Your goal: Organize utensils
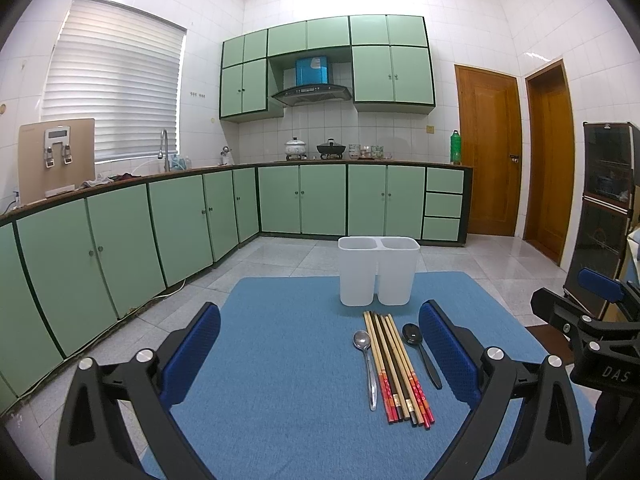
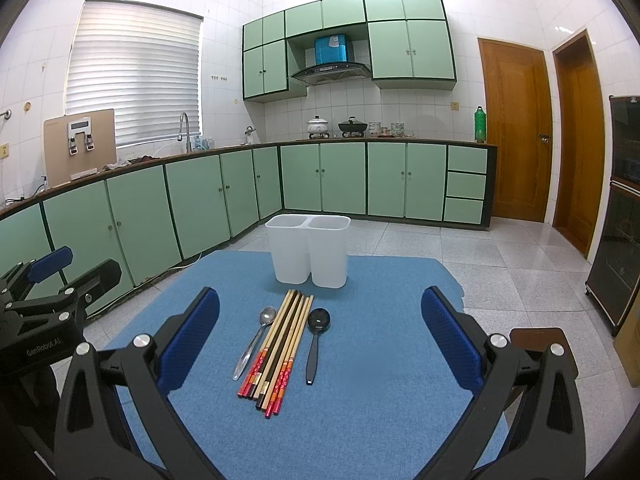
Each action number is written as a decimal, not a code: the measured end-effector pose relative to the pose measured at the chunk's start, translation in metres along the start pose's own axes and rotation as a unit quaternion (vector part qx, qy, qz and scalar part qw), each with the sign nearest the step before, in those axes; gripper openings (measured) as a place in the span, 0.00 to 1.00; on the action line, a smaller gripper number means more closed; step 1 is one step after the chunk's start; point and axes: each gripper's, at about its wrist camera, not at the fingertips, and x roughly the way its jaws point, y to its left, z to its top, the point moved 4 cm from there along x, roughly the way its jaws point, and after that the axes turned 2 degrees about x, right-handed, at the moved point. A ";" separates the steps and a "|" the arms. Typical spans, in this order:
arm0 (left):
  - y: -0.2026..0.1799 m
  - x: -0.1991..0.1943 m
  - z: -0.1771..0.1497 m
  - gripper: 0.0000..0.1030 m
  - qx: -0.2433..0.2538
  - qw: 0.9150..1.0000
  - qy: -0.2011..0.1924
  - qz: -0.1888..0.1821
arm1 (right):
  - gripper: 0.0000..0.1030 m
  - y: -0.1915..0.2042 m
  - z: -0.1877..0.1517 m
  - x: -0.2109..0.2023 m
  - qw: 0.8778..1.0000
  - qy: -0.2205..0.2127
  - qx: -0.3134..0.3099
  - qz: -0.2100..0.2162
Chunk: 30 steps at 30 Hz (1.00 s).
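From my seat, the biggest thing in play is the blue mat (image 2: 360, 400) covering the table, and everything the task needs sits on it. At its far end stands the white holder (image 2: 308, 250), 2 compartments side by side, both looking empty as far as I can see into them from this low angle. Just in front of it lies the bundle of chopsticks (image 2: 280, 344), tips toward the holder and red-patterned ends toward me; I cannot count them reliably, as they overlap. The metal spoon (image 2: 256, 340) lies just beside the bundle on its left, the black spoon (image 2: 316, 340) just beside it on the right, neither clearly touching the sticks. Both tools hang above the near edge of the mat: my right gripper (image 2: 320, 340) has its blue pads spread wide with nothing between them, and my left gripper (image 1: 320, 352) is likewise apart and empty, sitting a little left of the utensils. I judge nothing has been sorted yet, so the first pick is the step in hand. The next move calls for lowering 1 gripper over a single spoon handle, closing across its narrow width without nudging the chopsticks, then carrying it to 1 compartment.
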 end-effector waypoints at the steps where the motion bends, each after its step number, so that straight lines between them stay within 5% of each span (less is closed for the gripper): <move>1: -0.001 0.001 -0.001 0.94 0.000 1.000 0.000 0.000 | 0.95 0.000 0.000 0.000 1.000 -0.001 0.000 0.000; 30: 0.003 0.002 0.001 0.94 -0.001 1.000 0.007 0.003 | 0.95 0.002 -0.012 0.010 1.000 0.009 0.003 -0.002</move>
